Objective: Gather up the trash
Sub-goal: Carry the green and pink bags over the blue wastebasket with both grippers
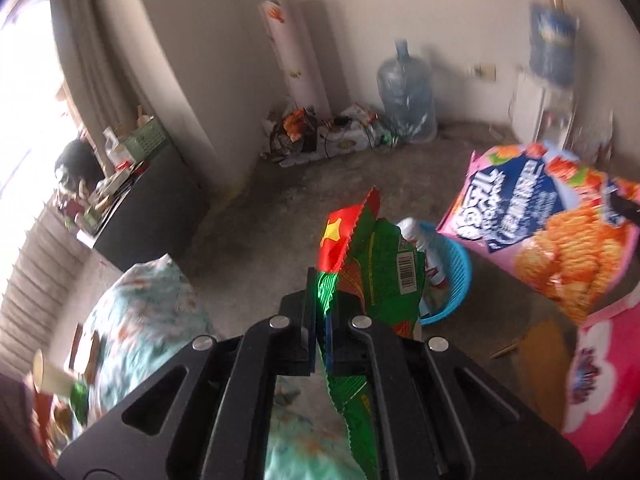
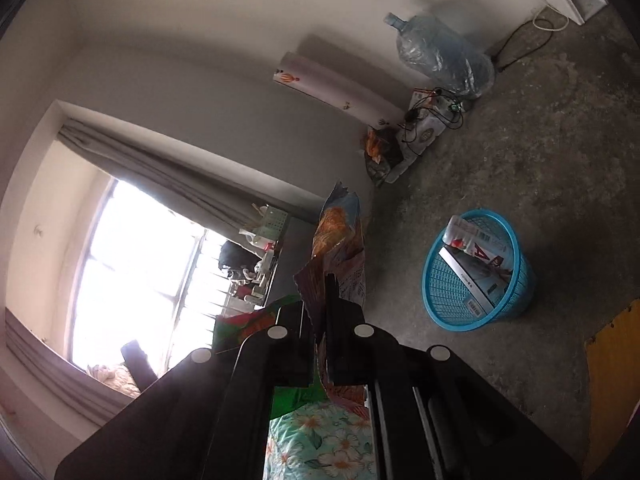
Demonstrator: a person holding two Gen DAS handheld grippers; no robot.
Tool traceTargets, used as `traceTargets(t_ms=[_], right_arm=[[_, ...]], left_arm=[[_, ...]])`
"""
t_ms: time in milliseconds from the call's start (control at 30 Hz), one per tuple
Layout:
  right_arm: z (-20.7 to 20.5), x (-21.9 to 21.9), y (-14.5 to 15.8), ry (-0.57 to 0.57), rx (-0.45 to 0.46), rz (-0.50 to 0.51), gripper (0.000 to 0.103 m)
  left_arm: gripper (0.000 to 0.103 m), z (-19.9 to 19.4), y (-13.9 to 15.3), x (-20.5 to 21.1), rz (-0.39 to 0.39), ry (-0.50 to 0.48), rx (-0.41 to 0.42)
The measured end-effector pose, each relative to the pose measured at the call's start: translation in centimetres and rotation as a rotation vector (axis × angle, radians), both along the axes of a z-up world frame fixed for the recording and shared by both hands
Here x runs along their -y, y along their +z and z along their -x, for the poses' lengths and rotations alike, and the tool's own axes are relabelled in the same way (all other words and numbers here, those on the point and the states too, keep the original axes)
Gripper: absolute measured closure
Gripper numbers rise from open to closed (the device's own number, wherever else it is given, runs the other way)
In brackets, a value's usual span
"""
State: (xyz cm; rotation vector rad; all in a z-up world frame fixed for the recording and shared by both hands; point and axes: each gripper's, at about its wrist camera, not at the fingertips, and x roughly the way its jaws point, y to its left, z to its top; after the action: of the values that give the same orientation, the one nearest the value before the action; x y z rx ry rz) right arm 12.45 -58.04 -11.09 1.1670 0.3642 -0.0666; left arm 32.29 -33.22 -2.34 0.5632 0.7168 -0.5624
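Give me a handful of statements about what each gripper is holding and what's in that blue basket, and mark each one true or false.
1. The left gripper is shut on a green and red snack wrapper. True.
2. The right gripper is open and holds nothing. False: it is shut on a pink snack bag.
3. The blue basket stands on the concrete floor. True.
4. The blue basket has nothing in it. False: it already holds a bottle and a flat box.
5. A large water jug stands near the wall. True.
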Motion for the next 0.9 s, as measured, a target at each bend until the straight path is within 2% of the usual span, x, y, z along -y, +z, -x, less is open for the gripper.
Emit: traceTargets(t_ms=[267, 433, 500, 667, 767, 900], right_arm=[[1.3, 3.3, -4.3, -0.067, -0.033, -0.086, 0.099], [1.8, 4.1, -5.0, -0.083, -0.037, -0.102, 0.099], [1.8, 4.3, -5.3, -0.086, -0.044, -0.104, 0.099], [2.1, 4.9, -6.3, -0.101, -0.049, -0.132, 0.099], [2.6, 5.4, -6.6, -0.116, -0.049, -0.139, 0.099], [3.2, 5.9, -7.0, -0.137, -0.036, -0.156, 0.099]], left_arm=[[0.102, -6.5, -9.8, 10.3, -0.224, 0.035, -0.033], [0.102, -9.5, -15.2, 13.6, -0.346, 0.088, -0.02], [0.102, -10.6, -16.8, 14.4, -0.369, 0.112, -0.02], [0.102, -11.2, -19.2, 16.0, -0.395, 0.14, -0.031], [0.102, -11.6, -18.7, 16.7, -0.321, 0.162, -0.101], [0.102, -12.3, -17.6, 17.3, -0.26, 0.173, -0.122]])
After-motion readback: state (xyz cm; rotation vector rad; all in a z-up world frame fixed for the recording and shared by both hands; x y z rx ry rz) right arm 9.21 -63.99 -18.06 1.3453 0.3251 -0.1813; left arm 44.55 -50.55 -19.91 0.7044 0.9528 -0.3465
